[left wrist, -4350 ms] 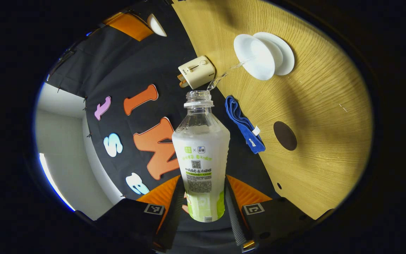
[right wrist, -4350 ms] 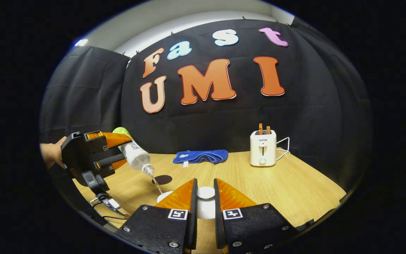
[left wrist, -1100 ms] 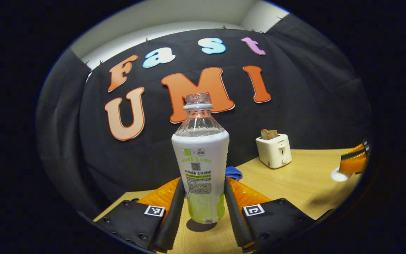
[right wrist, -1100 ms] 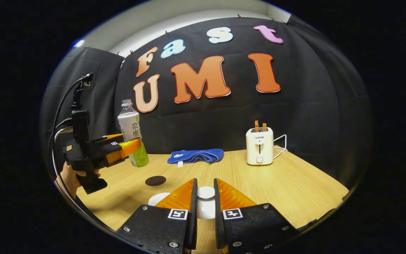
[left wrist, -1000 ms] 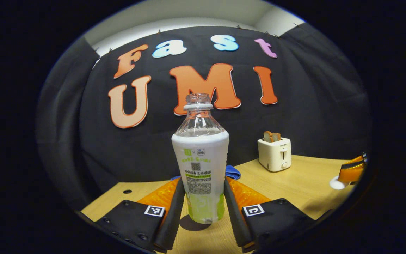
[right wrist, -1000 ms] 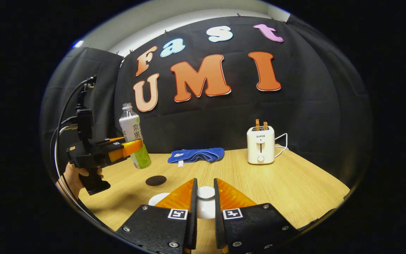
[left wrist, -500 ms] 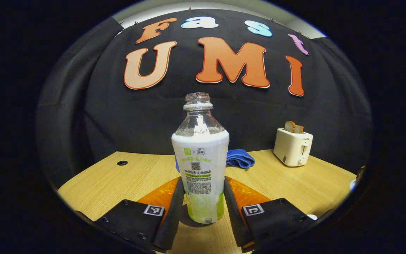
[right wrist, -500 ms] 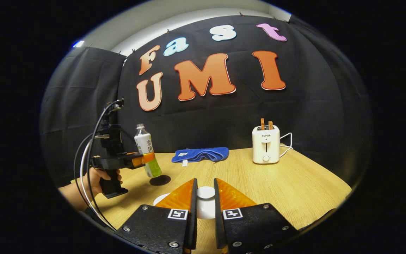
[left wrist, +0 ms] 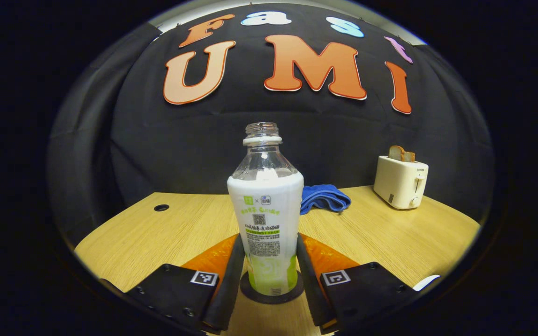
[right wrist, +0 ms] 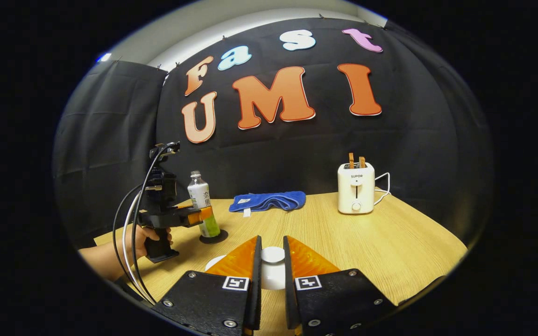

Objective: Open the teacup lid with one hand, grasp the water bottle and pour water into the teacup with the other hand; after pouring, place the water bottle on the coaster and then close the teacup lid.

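- The left hand-held gripper [left wrist: 265,261] is squeezing the water bottle [left wrist: 265,210], with one finger on each side of it.
- The water bottle stands up straight with no cap on top. Its bottom sits on the dark round coaster [left wrist: 292,294] on the table [left wrist: 157,233].
- In the right gripper view, the left hand-held gripper [right wrist: 201,215] is far off on the left, and a hand [right wrist: 144,238] holds its handle. The water bottle [right wrist: 202,205] and the coaster [right wrist: 217,238] under it are there too.
- The right hand-held gripper [right wrist: 272,266] is pinching the knob of the white teacup lid [right wrist: 272,261] between its two fingers. The lid is held up above the table.
- A bit of the white teacup [right wrist: 214,262] peeks out just left of the right hand-held gripper's fingers. In the left gripper view, a small white edge of it [left wrist: 425,282] shows low on the right.
- A blue cloth [right wrist: 269,199] lies bunched up at the back of the table, near the black wall.
- A cream toaster [right wrist: 356,193] with two slices of bread sticking out stands at the back on the right. A white cord goes out from its side.
- The blue cloth [left wrist: 325,198] is just behind the water bottle in the left gripper view, and the toaster [left wrist: 400,181] is farther to the right.
- There is a small round hole [left wrist: 160,207] in the table on the left.
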